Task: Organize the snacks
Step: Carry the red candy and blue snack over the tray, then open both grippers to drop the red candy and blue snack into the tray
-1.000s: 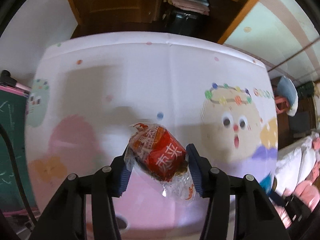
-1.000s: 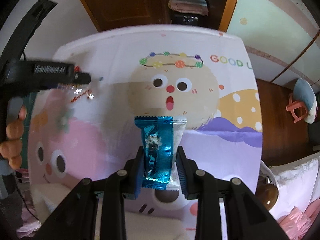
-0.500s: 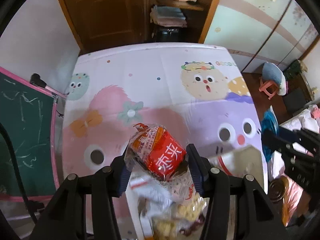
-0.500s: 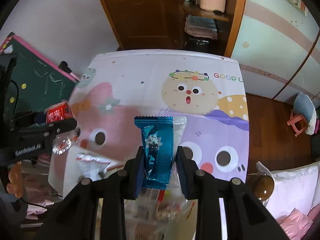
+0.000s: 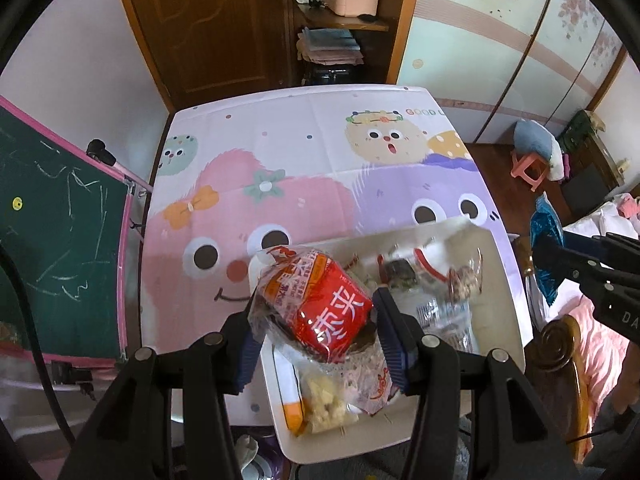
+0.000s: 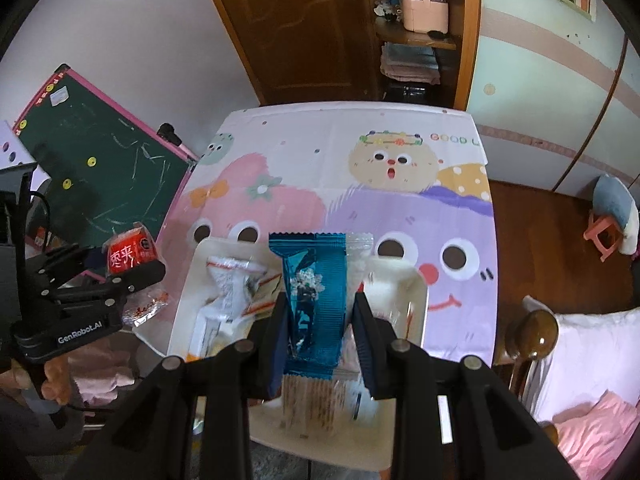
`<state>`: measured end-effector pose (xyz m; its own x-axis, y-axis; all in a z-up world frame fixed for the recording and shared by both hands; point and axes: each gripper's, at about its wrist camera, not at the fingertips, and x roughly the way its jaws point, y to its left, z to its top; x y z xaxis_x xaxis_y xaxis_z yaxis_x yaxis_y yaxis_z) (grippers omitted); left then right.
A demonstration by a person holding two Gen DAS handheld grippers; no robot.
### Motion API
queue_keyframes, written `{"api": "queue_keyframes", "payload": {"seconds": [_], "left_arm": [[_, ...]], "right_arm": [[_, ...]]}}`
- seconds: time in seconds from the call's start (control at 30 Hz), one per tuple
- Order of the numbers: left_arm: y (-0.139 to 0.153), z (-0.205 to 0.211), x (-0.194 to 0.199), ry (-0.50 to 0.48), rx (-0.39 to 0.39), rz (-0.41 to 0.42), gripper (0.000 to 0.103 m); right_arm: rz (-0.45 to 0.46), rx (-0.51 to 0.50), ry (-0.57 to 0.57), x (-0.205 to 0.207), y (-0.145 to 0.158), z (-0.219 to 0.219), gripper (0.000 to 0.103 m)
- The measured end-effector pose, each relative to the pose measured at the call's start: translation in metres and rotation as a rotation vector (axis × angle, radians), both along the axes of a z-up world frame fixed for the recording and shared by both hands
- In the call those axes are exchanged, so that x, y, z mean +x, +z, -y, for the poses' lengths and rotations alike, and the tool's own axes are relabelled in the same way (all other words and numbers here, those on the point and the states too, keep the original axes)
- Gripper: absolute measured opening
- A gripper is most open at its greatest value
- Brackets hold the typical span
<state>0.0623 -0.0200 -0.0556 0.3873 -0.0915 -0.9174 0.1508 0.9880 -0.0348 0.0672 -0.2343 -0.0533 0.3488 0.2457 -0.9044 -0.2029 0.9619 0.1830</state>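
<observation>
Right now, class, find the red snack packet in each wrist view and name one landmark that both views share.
Left wrist view: the red snack packet sits low in the centre, clamped in the left gripper, above the white tray.
Right wrist view: the red snack packet is at the left edge, held in the left gripper, beside the white tray.
Shared landmark: the yellow surprised face on the tablecloth.

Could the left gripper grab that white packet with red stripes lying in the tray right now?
Probably not yet. The left gripper is already shut on the red snack pack, so its jaws are full. The white packet lies uncovered in the tray, so the way is otherwise free.
</observation>
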Motion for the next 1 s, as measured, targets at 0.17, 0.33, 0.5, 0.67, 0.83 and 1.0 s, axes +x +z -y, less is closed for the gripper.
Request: {"api": "queue_keyframes", "payload": {"seconds": [0.17,0.33,0.5,0.67,0.83,1.0], "left_arm": [[-0.002,0.010,-0.017,-0.024,0.030,0.015,0.051],[0.002,0.020,-0.032,-0.048,0.039,0.040,0.051],[0.003,0.028,-0.041,-0.058,0.046,0.061,0.051],[0.002,0.031,-0.046,-0.062,0.051,0.061,0.051],[0.000,0.033,-0.049,-0.059,0.051,0.058,0.051],[-0.005,0.033,-0.050,-0.060,0.056,0.046,0.052]], "right_arm": [[-0.010,0.020,0.000,-0.017,-0.002,-0.001,0.030],[-0.006,0.033,0.003,-0.030,0.001,-0.003,0.030],[-0.010,0.056,0.007,-0.037,0.003,-0.005,0.030],[-0.022,0.062,0.009,-0.040,0.000,-0.009,0.030],[-0.032,0.068,0.008,-0.041,-0.002,-0.011,0.030],[-0.037,0.061,0.012,-0.042,-0.005,-0.015,0.031]]}}
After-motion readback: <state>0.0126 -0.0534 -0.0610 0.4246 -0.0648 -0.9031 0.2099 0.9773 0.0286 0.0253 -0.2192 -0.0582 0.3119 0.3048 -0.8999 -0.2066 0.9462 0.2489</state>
